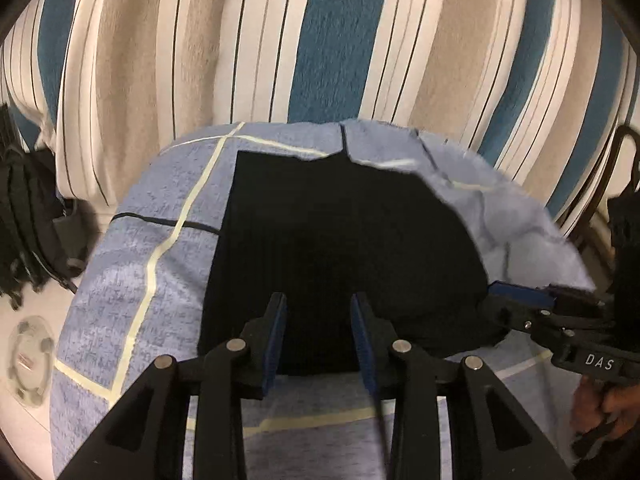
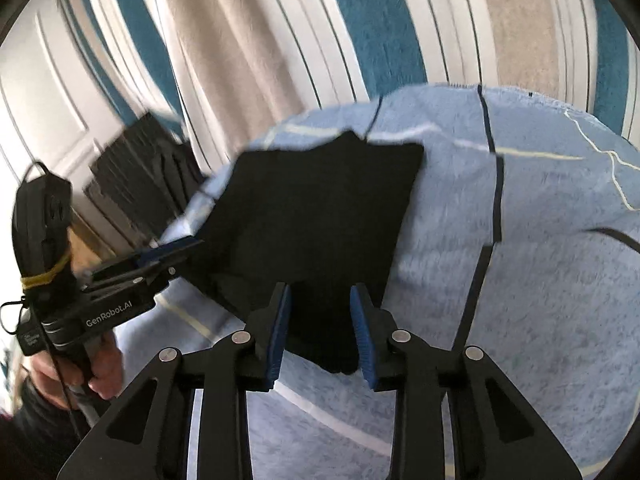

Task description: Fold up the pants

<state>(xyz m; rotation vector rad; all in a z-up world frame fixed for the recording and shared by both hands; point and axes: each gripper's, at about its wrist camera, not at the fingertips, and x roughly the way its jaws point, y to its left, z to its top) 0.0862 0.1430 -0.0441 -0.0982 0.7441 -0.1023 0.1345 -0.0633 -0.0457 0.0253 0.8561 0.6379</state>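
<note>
The black pants (image 1: 340,240) lie folded into a flat, roughly square pack on a light blue cloth (image 1: 140,280) with pale and dark lines. My left gripper (image 1: 319,320) hangs over the pack's near edge, jaws apart, the dark fabric showing in the gap and touching neither pad. From the right, my right gripper (image 1: 516,296) reaches in at the pack's right edge. In the right wrist view the pants (image 2: 320,208) lie ahead; my right gripper (image 2: 320,320) is open over their near corner. My left gripper (image 2: 180,250) is at the pack's left edge, side-on.
A curtain (image 1: 320,40) striped in blue, beige and white hangs behind the surface. A black bag (image 1: 24,220) sits at the left, above a round clear object (image 1: 30,360) on the floor. A white door (image 2: 40,100) and a dark stack (image 2: 136,168) are at far left. A hand (image 2: 100,372) holds the left gripper.
</note>
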